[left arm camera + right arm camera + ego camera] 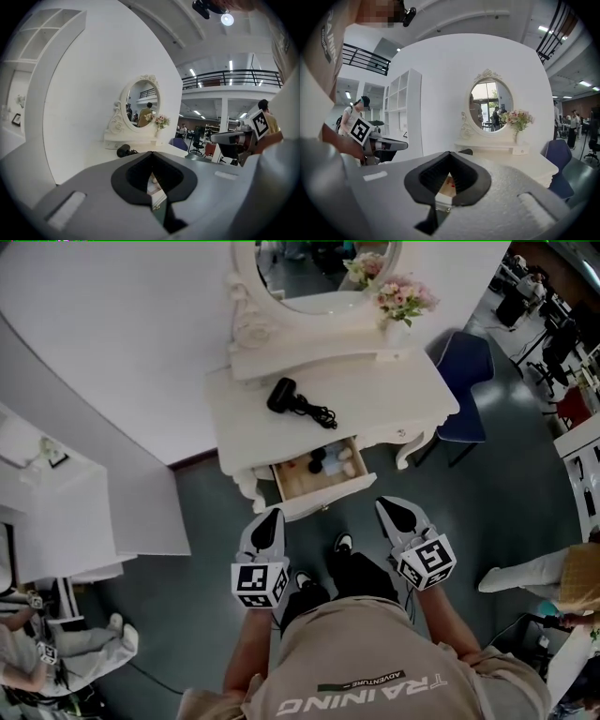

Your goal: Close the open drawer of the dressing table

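Observation:
The white dressing table [375,404] stands against the curved white wall, and its drawer [297,480] is pulled out toward me, with small bottles and jars inside. Just short of the drawer's front panel [330,499], my left gripper [272,518] is shut and empty near its left end. My right gripper [392,509] is also shut and empty, off the panel's right corner. Neither touches the drawer. Part of the drawer shows through the gap in the jaws in the left gripper view [157,188] and in the right gripper view [446,185].
A black hair dryer [282,395] with its cord lies on the tabletop, below an oval mirror [323,277] and a vase of flowers [404,302]. A blue chair [466,381] stands to the right of the table and a white shelf unit [56,512] to the left. Other people stand at both sides.

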A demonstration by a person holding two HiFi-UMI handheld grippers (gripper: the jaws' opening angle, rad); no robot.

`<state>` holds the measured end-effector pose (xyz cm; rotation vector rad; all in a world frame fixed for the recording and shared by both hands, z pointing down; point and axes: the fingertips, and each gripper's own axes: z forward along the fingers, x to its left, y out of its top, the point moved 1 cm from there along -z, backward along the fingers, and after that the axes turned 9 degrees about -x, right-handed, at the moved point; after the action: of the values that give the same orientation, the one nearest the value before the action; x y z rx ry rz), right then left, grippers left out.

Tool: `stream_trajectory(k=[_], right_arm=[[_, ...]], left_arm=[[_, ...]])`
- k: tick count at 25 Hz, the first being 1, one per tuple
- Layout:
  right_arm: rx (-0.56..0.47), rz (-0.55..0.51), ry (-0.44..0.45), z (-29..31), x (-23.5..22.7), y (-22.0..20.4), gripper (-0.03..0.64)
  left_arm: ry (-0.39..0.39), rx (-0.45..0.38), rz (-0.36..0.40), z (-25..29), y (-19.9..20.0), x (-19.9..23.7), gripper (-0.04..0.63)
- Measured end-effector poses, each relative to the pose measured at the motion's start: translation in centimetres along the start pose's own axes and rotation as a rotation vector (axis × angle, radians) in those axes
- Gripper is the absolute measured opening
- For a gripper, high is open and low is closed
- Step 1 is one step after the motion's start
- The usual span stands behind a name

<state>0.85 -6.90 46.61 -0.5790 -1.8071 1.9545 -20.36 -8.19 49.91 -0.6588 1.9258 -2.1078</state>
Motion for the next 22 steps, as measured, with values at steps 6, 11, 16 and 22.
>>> stream_trajectory(k=[6,11,16,22], right_arm=[[0.028,-0.012,0.008,1.7,-2.0,-1.0,0.003],[0.007,-0.027,0.046,5.0,-4.7,-0.6,0.003],[-0.048,-0.059,0.096,8.5,-7.5,0.4,0.003],[-0.022,0.011,0.141,10.2,-10.9,-2.2,0.003]], left_arm=[[-0.007,0.004,-0.017,2.1,0.1,-0.8,0.018],[0.024,0.021,0.016,4.7,1.9,-0.3,0.018],[0.039,0.026,0.082,8.8,4.1,0.3,0.018],[0.048,0.016,0.105,13.3,5.1,0.0,0.018]])
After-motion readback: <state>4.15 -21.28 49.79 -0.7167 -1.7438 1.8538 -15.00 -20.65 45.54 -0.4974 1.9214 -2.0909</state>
